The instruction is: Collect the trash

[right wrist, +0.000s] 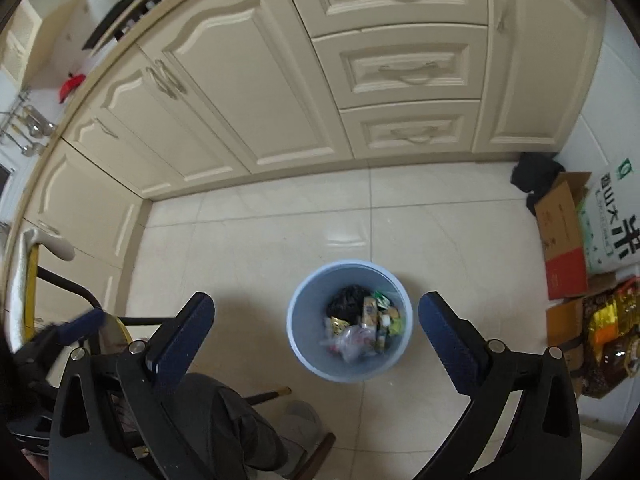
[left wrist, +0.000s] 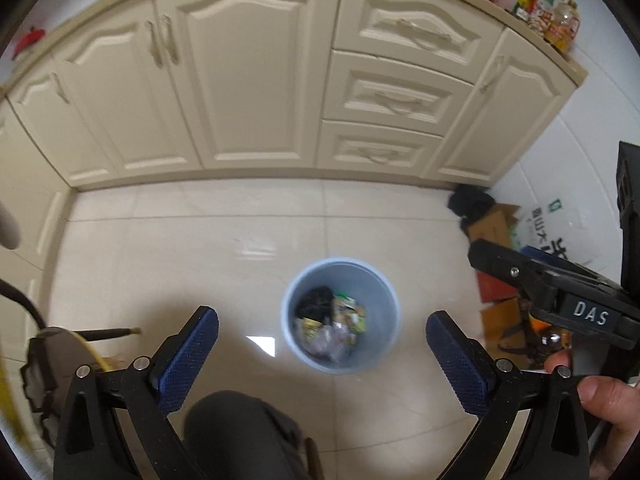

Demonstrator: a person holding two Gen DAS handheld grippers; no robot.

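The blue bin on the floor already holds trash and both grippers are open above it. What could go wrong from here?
1. The blue bin stands free on smooth floor tiles; a bump from the left gripper or right gripper could tip it.
2. The person's knee sits close beside the bin and might knock it.
3. Light wrappers piled inside could spill if it tilts.

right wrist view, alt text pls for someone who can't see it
A light blue bin of wrappers and bags stands on a pale tiled floor, seen between the open, empty right gripper. Cream cabinets stand behind; boxes sit at right.
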